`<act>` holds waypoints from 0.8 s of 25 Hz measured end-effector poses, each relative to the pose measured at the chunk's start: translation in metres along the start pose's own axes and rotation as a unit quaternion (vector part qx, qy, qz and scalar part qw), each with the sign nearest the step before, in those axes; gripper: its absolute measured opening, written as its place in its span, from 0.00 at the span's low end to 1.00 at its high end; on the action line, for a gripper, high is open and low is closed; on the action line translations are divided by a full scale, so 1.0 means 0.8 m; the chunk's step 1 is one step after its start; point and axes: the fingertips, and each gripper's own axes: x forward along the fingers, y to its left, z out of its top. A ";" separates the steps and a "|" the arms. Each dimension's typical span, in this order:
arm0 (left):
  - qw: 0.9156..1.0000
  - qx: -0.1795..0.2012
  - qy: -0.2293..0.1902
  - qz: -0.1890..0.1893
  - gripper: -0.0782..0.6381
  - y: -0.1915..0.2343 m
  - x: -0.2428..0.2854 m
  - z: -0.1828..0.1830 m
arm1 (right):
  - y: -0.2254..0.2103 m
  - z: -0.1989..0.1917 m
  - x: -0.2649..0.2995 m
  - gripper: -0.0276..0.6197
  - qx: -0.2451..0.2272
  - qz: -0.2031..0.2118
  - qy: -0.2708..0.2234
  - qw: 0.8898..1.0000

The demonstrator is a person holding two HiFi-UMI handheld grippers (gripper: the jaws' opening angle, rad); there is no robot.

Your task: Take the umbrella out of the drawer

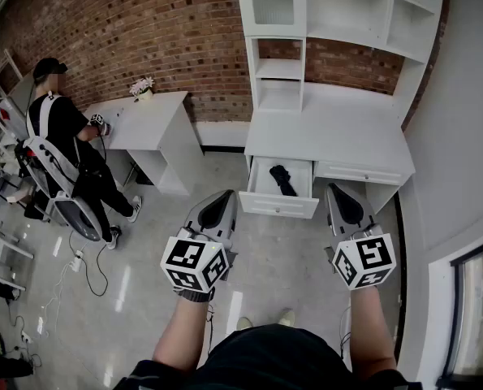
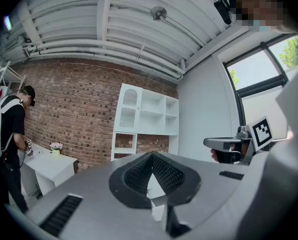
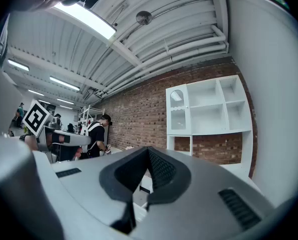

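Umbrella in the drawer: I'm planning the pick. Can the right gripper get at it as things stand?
Probably yes. The drawer stands pulled open, the umbrella lies uncovered in it, and nothing stands between it and the right gripper. Its jaws are shut, so they must open first.

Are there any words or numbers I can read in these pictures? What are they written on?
There are no words or numbers to read.
The marker cubes on the left gripper and the right gripper show only black-and-white square patterns, not letters.
The open white drawer and the black umbrella inside it show no label.
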 end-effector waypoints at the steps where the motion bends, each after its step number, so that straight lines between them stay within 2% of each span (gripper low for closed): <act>1: 1.000 -0.001 0.000 0.000 0.12 -0.002 0.000 0.000 | -0.001 0.001 -0.002 0.05 -0.003 0.000 0.001 1.000; 11: 1.000 0.000 0.002 0.007 0.12 -0.020 0.016 0.005 | -0.025 0.013 -0.007 0.05 0.014 0.012 -0.013 1.000; 20: 0.999 0.002 0.008 0.031 0.12 -0.040 0.034 -0.009 | -0.055 -0.009 -0.010 0.05 0.033 0.037 -0.018 0.999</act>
